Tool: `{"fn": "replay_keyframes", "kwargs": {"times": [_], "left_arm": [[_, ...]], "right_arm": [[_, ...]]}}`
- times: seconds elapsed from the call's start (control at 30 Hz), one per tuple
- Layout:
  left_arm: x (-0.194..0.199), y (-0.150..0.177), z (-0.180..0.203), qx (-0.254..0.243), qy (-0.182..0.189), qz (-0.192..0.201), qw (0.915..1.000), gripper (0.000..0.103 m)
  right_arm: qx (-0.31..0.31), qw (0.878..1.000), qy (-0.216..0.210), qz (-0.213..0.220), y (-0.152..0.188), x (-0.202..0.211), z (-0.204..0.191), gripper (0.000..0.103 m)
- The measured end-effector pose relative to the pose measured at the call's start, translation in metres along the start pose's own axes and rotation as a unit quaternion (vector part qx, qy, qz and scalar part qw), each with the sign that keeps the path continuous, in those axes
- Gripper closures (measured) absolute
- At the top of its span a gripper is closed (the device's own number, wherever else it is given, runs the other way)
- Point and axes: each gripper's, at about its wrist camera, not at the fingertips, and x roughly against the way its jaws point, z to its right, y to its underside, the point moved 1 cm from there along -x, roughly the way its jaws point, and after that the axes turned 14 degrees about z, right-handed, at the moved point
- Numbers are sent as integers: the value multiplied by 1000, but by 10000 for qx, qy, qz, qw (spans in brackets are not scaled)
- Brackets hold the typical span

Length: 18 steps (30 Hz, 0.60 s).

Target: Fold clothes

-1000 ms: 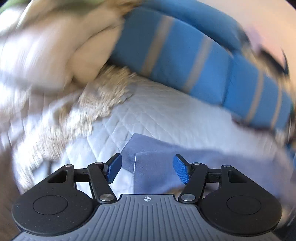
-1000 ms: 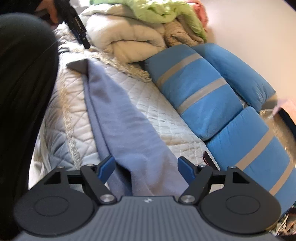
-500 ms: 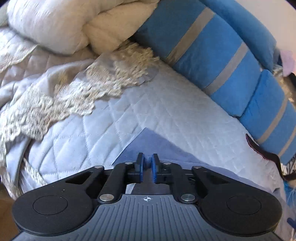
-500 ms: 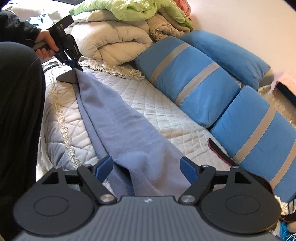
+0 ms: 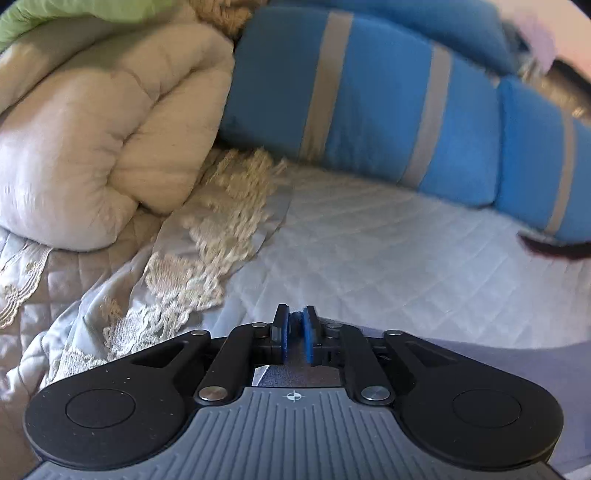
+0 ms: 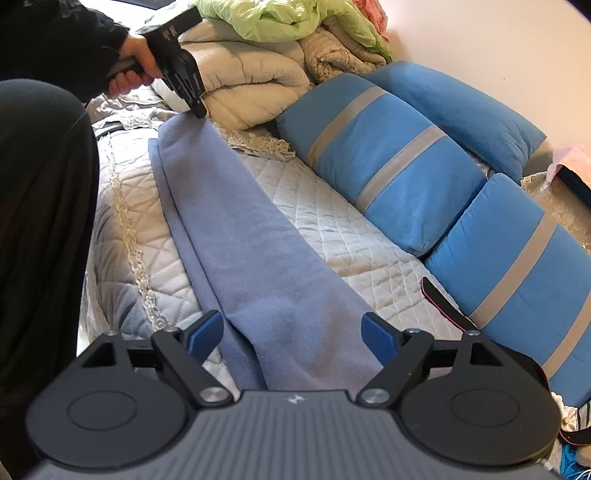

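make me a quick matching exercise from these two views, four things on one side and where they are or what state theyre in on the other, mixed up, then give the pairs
Things:
1. left gripper
2. right gripper
3. lilac cloth
4. green blanket

States or places:
A. on top of the bedding pile
B. jaws wide apart
C. stretched in a long strip across the quilted bed cover
D. pinching the far corner of the cloth

Pairs: 1-D, 2-B, 3-C, 4-A

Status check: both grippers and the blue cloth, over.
Left gripper pinching far corner of blue cloth. Right gripper open over near end. Cream duvet close beside left.
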Motion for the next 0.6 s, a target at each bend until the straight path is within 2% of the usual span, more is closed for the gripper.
{"fn": "replay_keyframes", "kwargs": {"times": [0.07, 0.17, 0.27, 0.33, 0.47, 0.6], "left_arm": [[-5, 4, -1, 11, -102, -184, 9998, 81], [2, 13, -7, 75, -223, -212, 9995, 63], [11, 21, -19, 279, -450, -314, 9981, 61], [15, 28, -34, 780, -425, -461, 9950, 61], [24, 44, -63, 1824, -388, -638, 9804, 61], [35, 58, -78, 2803, 1, -661, 9576, 61]], "right_arm": [[14, 10000, 35, 5, 0, 1, 1, 13], [-23, 10000, 69, 4, 1, 2, 4, 11], [-14, 9999, 106, 4, 0, 3, 5, 11], [3, 9999, 114, 37, -1, 5, 5, 10], [29, 9999, 83, 110, -4, 6, 3, 8], [88, 9998, 61, 142, -4, 8, 0, 7]]}}
